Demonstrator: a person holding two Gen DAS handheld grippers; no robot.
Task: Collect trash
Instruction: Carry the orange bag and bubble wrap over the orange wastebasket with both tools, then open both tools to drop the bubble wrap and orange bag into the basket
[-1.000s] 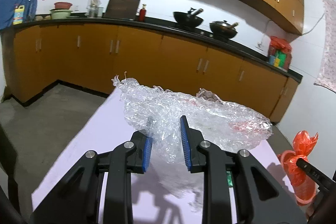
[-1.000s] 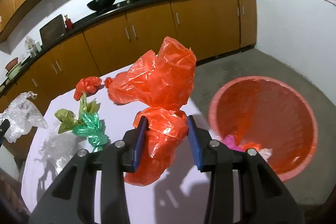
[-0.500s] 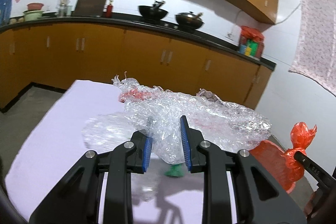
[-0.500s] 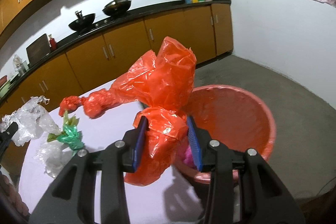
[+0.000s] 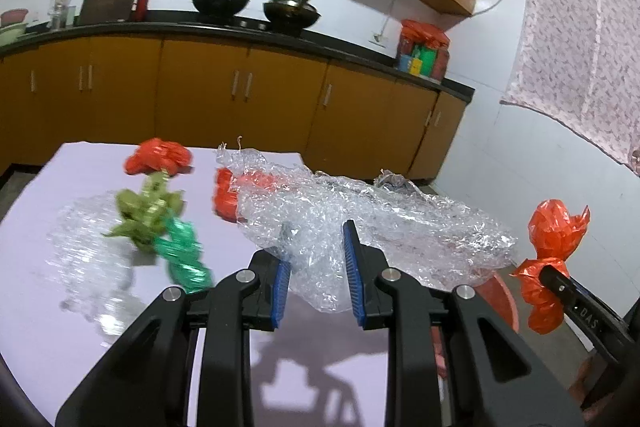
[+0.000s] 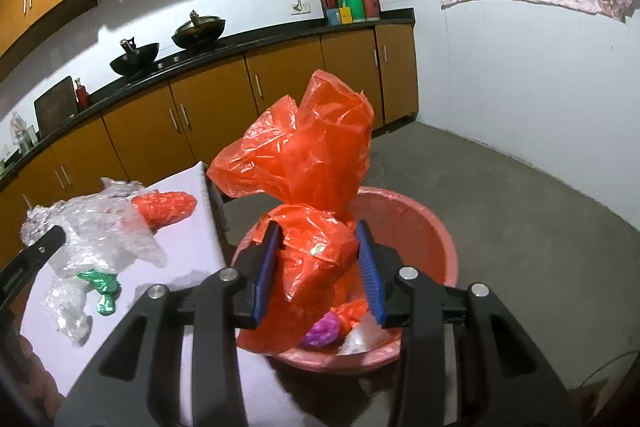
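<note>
My left gripper (image 5: 316,267) is shut on a clear crumpled plastic wrap (image 5: 380,219) and holds it above the white table (image 5: 72,327). My right gripper (image 6: 318,267) is shut on an orange plastic bag (image 6: 304,163) and holds it over the pink basin (image 6: 432,227) on the floor beside the table. The basin holds purple, orange and clear trash (image 6: 332,327). The orange bag also shows in the left wrist view (image 5: 556,227). On the table lie a green wrapper (image 5: 176,247), an olive wrapper (image 5: 144,207), clear wrap (image 5: 88,247) and orange scraps (image 5: 160,155).
Brown kitchen cabinets (image 5: 240,95) with a black counter run behind the table, with two woks (image 5: 220,1) on the hob. A patterned cloth (image 5: 580,51) hangs on the right wall. Bare concrete floor (image 6: 520,207) lies around the basin.
Both grippers have swung to the right with their loads. The right gripper now holds the orange bag over the basin. The left gripper's wrap has moved toward the table's right edge.
</note>
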